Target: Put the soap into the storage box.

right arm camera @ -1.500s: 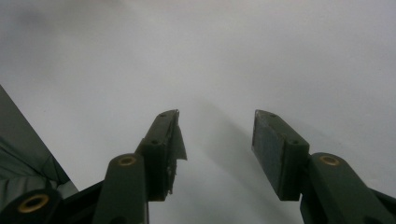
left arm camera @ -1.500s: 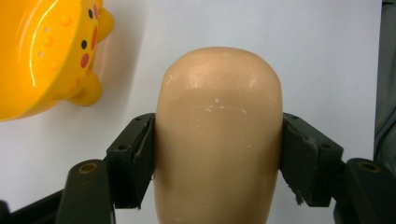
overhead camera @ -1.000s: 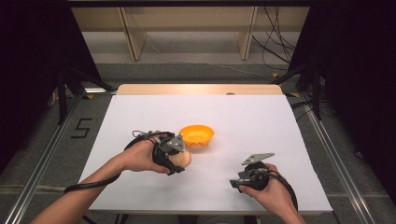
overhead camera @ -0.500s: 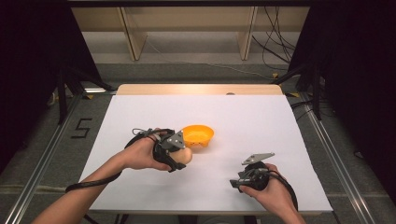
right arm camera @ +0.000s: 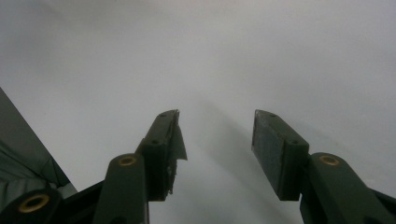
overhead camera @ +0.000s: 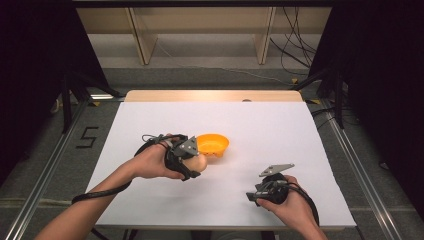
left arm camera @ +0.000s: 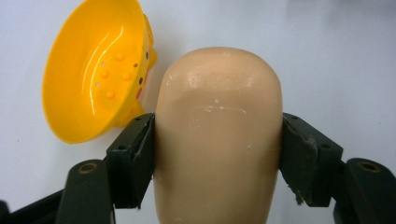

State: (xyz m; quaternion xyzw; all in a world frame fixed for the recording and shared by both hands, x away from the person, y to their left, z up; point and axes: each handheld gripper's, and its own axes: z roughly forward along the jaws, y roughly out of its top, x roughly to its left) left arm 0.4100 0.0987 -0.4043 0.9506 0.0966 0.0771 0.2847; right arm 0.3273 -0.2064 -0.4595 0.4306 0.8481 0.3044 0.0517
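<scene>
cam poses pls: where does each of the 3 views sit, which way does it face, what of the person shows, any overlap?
High view: above the person's side, facing forward and down on the white table; both forearms, left gripper, right gripper.
Left gripper view: rides the left gripper, looks along its jaws clamping a beige rounded object.
Right gripper view: rides the right gripper, jaws apart over bare table.
Shared: high and left gripper views both show the beige object and the orange bowl.
</scene>
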